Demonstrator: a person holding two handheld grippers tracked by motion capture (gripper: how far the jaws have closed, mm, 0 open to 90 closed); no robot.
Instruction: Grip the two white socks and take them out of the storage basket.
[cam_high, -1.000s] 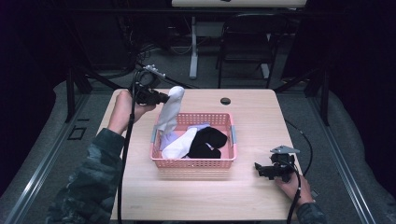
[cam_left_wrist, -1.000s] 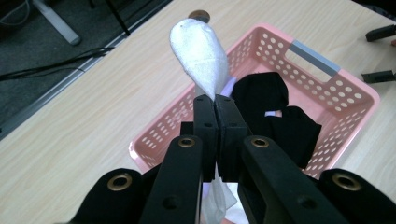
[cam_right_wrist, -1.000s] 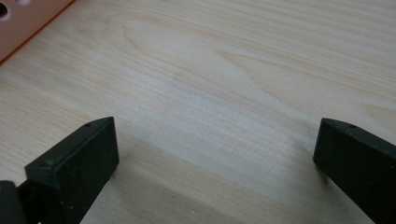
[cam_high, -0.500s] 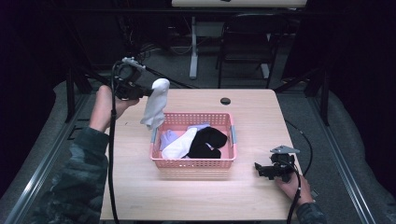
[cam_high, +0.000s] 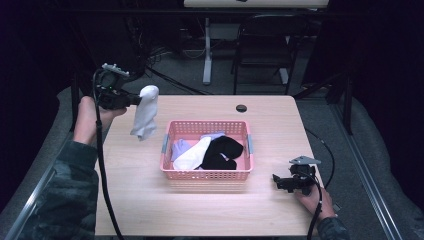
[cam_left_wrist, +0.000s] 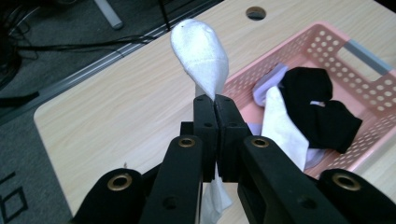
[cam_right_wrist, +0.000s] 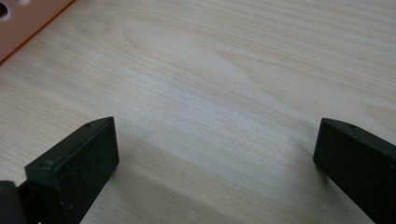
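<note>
A white sock (cam_high: 145, 113) hangs in the air over the table's left part, pinched by my left gripper (cam_high: 134, 100), which is shut on it. In the left gripper view the sock (cam_left_wrist: 201, 60) sticks up past the closed jaws and droops below them. To its right stands a pink basket (cam_high: 206, 174) holding a white sock (cam_high: 192, 155), a black sock (cam_high: 221, 151) and a lilac cloth (cam_high: 180, 147). My right gripper (cam_high: 276, 180) rests low at the table's front right, open, with bare wood (cam_right_wrist: 219, 116) between its jaws.
The light wooden table (cam_high: 150, 205) has a round black cable hole (cam_high: 241, 108) near its far edge. Beyond the far edge are dark floor, cables and a chair base (cam_high: 207, 45). A corner of the pink basket (cam_right_wrist: 18, 18) lies close to the right gripper.
My left gripper has carried the white sock up out of the basket and leftward, so it now hangs left of the basket. The right gripper has stayed still.
</note>
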